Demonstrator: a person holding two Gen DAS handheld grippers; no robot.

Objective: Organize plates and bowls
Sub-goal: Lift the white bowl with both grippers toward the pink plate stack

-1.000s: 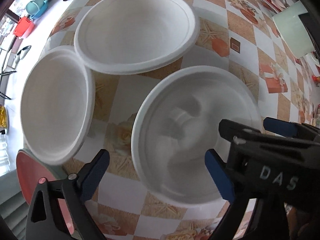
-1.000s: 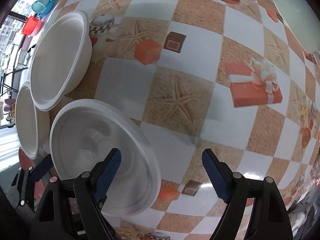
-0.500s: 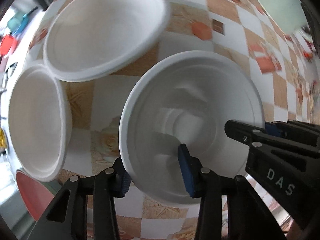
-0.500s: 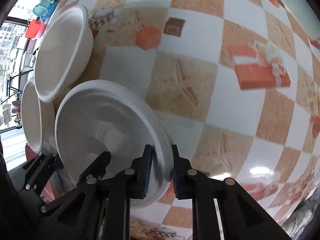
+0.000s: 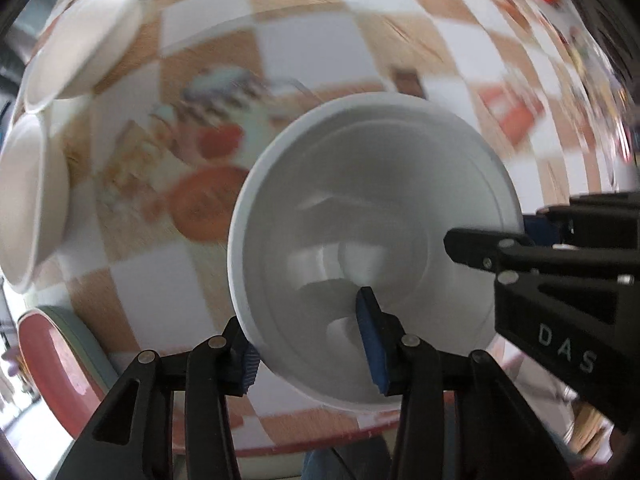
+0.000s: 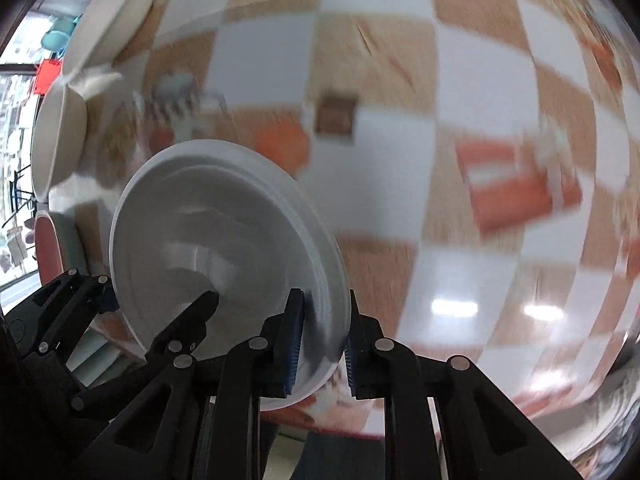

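Observation:
A white bowl (image 5: pixel 376 216) is held by both grippers above the checkered table (image 5: pixel 312 40). My left gripper (image 5: pixel 312 344) is shut on its near rim, one pad inside and one outside. My right gripper (image 6: pixel 320 344) is shut on the bowl's (image 6: pixel 224 240) right rim. Each gripper shows in the other's view. Two more white bowls (image 5: pixel 80 40) (image 5: pixel 28 200) sit on the table at the far left; in the right wrist view they appear at the upper left (image 6: pixel 108 24) (image 6: pixel 56 140). The background is motion-blurred.
A red-rimmed plate (image 5: pixel 52 352) lies at the table's near-left edge, also at the left of the right wrist view (image 6: pixel 48 248). The table's front edge (image 5: pixel 320 436) runs just below the held bowl. The tablecloth stretches to the right.
Both grippers closed on the bowl's rim and lifted it off the table, drawing it toward the near edge. The two other bowls now sit farther off to the left.

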